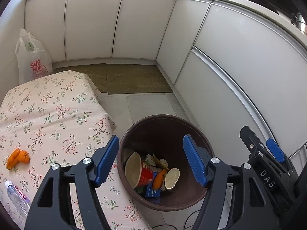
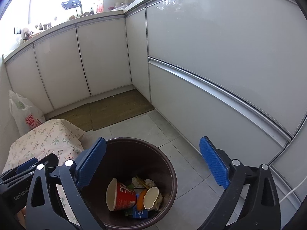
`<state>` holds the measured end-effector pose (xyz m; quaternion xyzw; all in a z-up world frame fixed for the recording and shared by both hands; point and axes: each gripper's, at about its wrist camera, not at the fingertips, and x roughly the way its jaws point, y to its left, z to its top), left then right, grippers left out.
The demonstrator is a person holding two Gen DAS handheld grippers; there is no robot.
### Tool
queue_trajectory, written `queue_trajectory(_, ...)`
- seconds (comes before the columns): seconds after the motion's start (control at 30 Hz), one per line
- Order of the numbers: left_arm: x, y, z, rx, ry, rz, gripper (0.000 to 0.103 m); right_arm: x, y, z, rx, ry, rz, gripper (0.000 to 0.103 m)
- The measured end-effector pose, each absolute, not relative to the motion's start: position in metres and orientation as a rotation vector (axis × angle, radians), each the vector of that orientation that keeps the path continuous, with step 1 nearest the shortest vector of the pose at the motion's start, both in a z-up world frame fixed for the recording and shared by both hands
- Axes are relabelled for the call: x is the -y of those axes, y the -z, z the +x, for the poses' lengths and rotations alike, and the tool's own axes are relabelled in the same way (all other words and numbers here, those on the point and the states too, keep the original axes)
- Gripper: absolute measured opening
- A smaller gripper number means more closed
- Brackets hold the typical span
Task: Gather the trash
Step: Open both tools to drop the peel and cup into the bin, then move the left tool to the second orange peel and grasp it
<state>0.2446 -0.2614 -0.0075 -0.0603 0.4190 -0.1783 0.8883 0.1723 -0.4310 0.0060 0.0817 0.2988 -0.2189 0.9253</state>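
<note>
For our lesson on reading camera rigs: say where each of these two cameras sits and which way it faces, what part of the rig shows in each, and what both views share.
Left wrist: on the left gripper, facing down over the brown bin and floral cloth; its own open blue fingers and the right gripper show.
Right wrist: on the right gripper, above the bin, facing the white cabinets; its open fingers and part of the left gripper's body show.
Shared: bin, red cup, cloth, white bag.

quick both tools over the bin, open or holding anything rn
Left tool: open, nothing between its fingers, above the trash bin.
Right tool: open wide, nothing held, also above the bin.
</note>
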Motion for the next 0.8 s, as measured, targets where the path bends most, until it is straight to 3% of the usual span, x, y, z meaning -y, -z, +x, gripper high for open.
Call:
queue_trajectory(0.23, 0.231, 0.006, 0.242, -0.878, 0.317, -0.119, 0.081, 0.411, -0.008, 0.182, -0.629, 0.416, 0.130, 0.096)
queue_trajectory(0.8, 0.093, 0.032, 0.261, -0.986, 0.081, -0.124, 0.085, 0.290, 0.005, 0.204, -0.784, 0.146, -0.065, 0.096)
